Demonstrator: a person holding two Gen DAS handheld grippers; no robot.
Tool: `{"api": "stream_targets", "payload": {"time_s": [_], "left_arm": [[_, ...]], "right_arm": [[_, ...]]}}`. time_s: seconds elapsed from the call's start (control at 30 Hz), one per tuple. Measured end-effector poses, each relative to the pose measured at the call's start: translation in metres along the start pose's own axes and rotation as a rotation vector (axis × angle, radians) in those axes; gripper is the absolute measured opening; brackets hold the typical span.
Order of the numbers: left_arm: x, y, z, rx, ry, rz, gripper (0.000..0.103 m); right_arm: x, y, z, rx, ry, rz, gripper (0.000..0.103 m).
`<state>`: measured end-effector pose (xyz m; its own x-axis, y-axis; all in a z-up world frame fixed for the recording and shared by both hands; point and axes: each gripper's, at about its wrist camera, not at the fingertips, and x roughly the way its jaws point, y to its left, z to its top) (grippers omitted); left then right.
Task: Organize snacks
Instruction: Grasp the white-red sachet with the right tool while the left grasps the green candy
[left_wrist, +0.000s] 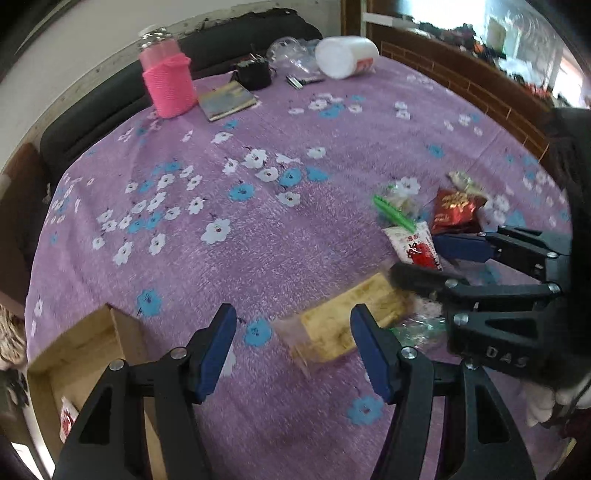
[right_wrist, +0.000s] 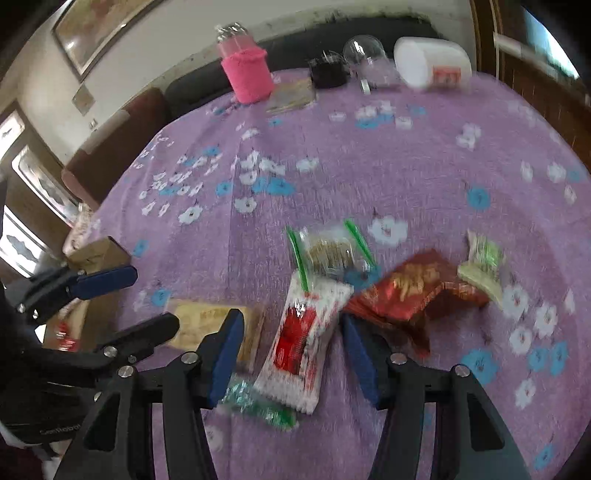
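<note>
Straddling the red-and-white snack packet (right_wrist: 301, 341) on the purple tablecloth (right_wrist: 369, 155), the right gripper (right_wrist: 291, 354) is hanging released, empty — closing squarely across its middle looks wisest. The left gripper (left_wrist: 293, 354) is gaping empty too; only its view is showing the wooden box (left_wrist: 79, 354) interior.

Both tools, left (left_wrist: 293, 347) and right (right_wrist: 291, 354), agape.

Black gripper (left_wrist: 293, 349), blue pads (left_wrist: 218, 349)
</note>
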<state>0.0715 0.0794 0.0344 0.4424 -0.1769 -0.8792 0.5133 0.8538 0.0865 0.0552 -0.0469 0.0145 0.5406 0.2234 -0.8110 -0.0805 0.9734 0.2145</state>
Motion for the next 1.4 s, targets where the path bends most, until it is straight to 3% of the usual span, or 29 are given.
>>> {"api": "stream_targets", "payload": {"time_s": [0.1, 0.4, 0.63, 0.7, 0.87, 0.97, 1.2, 1.3, 1.4], "left_arm": [[0.010, -0.007, 0.002, 0.054, 0.006, -0.005, 0.064], [0.012, -0.036, 0.001, 0.150, -0.010, -0.087, 0.065], [-0.001, -0.065, -0.028, 0.242, 0.117, -0.151, 0.065], [-0.010, -0.071, -0.036, 0.261, 0.103, -0.138, 0.065], [-0.029, -0.071, -0.044, 0.193, 0.043, -0.154, 0.065], [-0.031, -0.080, -0.053, 0.203, 0.018, -0.139, 0.070], [-0.027, -0.096, -0.065, 0.216, -0.017, -0.128, 0.072], [-0.040, -0.093, -0.069, 0.182, -0.058, -0.175, 0.072], [-0.045, -0.096, -0.076, 0.207, -0.054, -0.148, 0.075]], "right_arm": [[-0.005, -0.006, -0.006, 0.002, 0.007, -0.005, 0.028], [-0.040, -0.037, -0.044, 0.032, 0.032, 0.017, 0.027], [-0.062, -0.066, -0.067, 0.059, 0.032, 0.017, 0.027], [-0.066, -0.077, -0.071, 0.090, 0.006, 0.040, 0.027], [-0.068, -0.097, -0.081, 0.166, -0.094, 0.143, 0.027], [-0.068, -0.101, -0.081, 0.178, -0.099, 0.166, 0.027], [-0.069, -0.098, -0.083, 0.163, -0.108, 0.157, 0.027], [-0.069, -0.097, -0.083, 0.156, -0.110, 0.152, 0.027], [-0.069, -0.098, -0.083, 0.155, -0.110, 0.152, 0.027]]}}
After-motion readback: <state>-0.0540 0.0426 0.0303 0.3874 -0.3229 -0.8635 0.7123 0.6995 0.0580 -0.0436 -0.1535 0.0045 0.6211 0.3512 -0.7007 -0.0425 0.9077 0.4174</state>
